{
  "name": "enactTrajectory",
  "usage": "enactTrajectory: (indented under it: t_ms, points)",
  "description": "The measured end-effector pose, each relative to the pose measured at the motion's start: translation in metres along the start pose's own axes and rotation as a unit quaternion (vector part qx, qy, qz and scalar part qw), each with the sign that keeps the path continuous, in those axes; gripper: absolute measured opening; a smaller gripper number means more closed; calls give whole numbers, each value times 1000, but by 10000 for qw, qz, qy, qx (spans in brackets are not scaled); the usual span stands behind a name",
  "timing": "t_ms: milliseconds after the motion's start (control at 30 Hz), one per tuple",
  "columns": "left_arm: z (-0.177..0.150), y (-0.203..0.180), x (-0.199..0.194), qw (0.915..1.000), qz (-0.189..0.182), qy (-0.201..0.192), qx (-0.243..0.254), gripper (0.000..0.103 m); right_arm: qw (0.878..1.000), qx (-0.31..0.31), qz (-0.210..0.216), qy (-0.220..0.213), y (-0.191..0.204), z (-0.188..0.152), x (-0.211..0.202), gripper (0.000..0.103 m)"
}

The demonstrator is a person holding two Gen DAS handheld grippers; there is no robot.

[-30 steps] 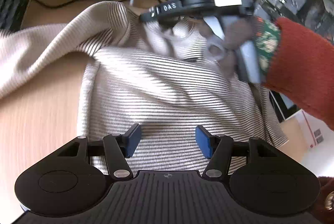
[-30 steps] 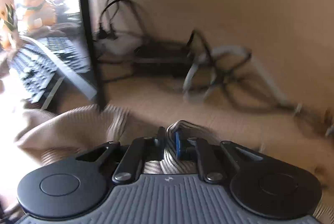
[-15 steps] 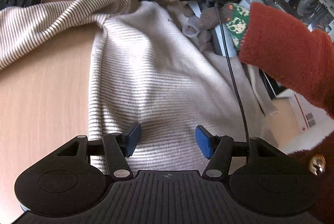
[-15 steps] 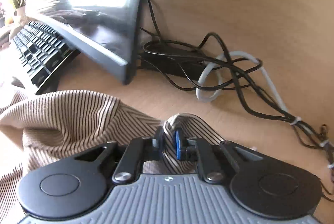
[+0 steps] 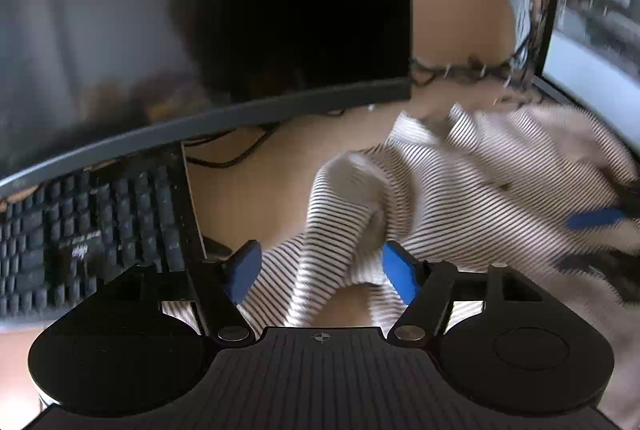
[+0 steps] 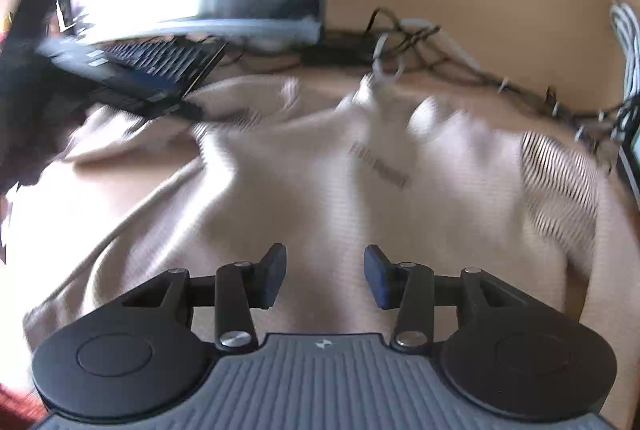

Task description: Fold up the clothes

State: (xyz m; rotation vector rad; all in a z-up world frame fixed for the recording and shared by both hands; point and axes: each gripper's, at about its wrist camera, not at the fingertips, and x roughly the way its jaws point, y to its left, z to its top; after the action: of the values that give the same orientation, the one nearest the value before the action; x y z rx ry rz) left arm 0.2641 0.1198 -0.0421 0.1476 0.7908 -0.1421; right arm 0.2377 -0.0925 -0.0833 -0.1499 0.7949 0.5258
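A beige shirt with thin dark stripes (image 5: 472,189) lies rumpled on the wooden desk. In the left wrist view my left gripper (image 5: 320,272) is open, and a raised fold of the shirt (image 5: 352,213) sits between its blue pads without being pinched. In the right wrist view the shirt (image 6: 320,181) spreads wide across the desk, blurred by motion. My right gripper (image 6: 325,276) is open and empty just above the shirt's near part. The other gripper's blue pad (image 5: 596,218) shows blurred at the right edge of the left wrist view.
A black keyboard (image 5: 88,230) and a dark curved monitor (image 5: 240,29) stand left of the shirt. A second screen (image 5: 592,29) stands at the right. Tangled cables (image 6: 420,45) lie behind the shirt against the desk's back panel. Bare desk (image 5: 256,189) shows beside the keyboard.
My right gripper has opened and let go of the shirt, then pulled back over it. My left gripper has swung left toward the keyboard and monitor, staying open around a fold.
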Motion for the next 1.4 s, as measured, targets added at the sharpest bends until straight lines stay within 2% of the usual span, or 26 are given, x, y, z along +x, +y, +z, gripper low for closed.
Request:
enactTrajectory:
  t_ms: [33, 67, 133, 233, 267, 333, 433, 500, 567, 600, 667, 767, 867, 933, 1000, 1067, 1133, 1200, 1267, 1333, 1400]
  points:
    - [1, -1, 8, 9999, 19, 119, 47, 54, 9999, 9, 80, 79, 2, -7, -2, 43]
    - [2, -2, 15, 9997, 52, 216, 76, 34, 9997, 27, 170, 154, 3, -14, -7, 44]
    - [3, -1, 22, 9992, 252, 297, 99, 17, 9995, -10, 270, 182, 11, -18, -6, 50]
    - [7, 17, 28, 9956, 894, 298, -8, 12, 9988, -88, 439, 198, 26, -24, -11, 63]
    - [8, 26, 30, 9939, 1045, 322, -104, 12, 9987, -143, 458, 190, 30, -26, -13, 68]
    - [11, 44, 31, 9916, 1188, 379, -338, 12, 9986, -368, 353, 166, 40, -28, -13, 70]
    - [13, 50, 20, 9931, 972, 280, -586, 15, 9995, -254, 143, 109, 33, -27, -30, 64]
    - [12, 47, 3, 9955, 602, 85, -731, 25, 9997, -200, -138, 18, 21, -30, -53, 64]
    - [8, 44, -15, 9957, 158, -108, -910, 46, 9961, -506, -720, 104, 8, -41, -78, 63]
    - [6, 42, -26, 9946, -94, -208, -1014, 52, 9926, -658, -1010, 147, 1, -46, -91, 62]
    - [0, 39, -44, 9901, -596, -377, -1218, 73, 9832, -938, -1503, 432, -11, -62, -107, 62]
    - [-10, 32, -66, 9778, -1348, -544, -1506, 94, 9635, -1385, -2091, 938, -23, -87, -115, 61]
    - [-17, 19, -74, 9669, -1843, -558, -1676, 98, 9484, -1648, -2461, 1134, -28, -100, -100, 57]
    - [-19, 8, -74, 9647, -1949, -532, -1689, 100, 9478, -1567, -2554, 1087, -32, -98, -88, 46]
    - [-19, -6, -75, 9653, -1982, -504, -1627, 101, 9566, -1153, -2444, 1088, -41, -85, -81, 4]
    - [-25, -12, -74, 9661, -1985, -468, -1581, 101, 9693, -476, -2302, 716, -53, -56, -97, 4]
    - [-27, -14, -72, 9661, -1979, -419, -1607, 102, 9747, 106, -2229, 116, -67, -16, -122, 4]
    - [-29, -13, -69, 9650, -1975, -364, -1689, 103, 9722, 705, -2143, -629, -84, 27, -153, 3]
    - [-35, -8, -74, 9634, -1960, -310, -1803, 103, 9663, 1159, -1882, -1316, -100, 66, -177, 3]
    - [-41, -5, -74, 9616, -1936, -231, -1932, 103, 9629, 1367, -1543, -1739, -106, 98, -188, 4]
    - [-45, -5, -73, 9600, -1936, -193, -2011, 103, 9641, 1413, -1197, -1903, -104, 123, -184, 4]
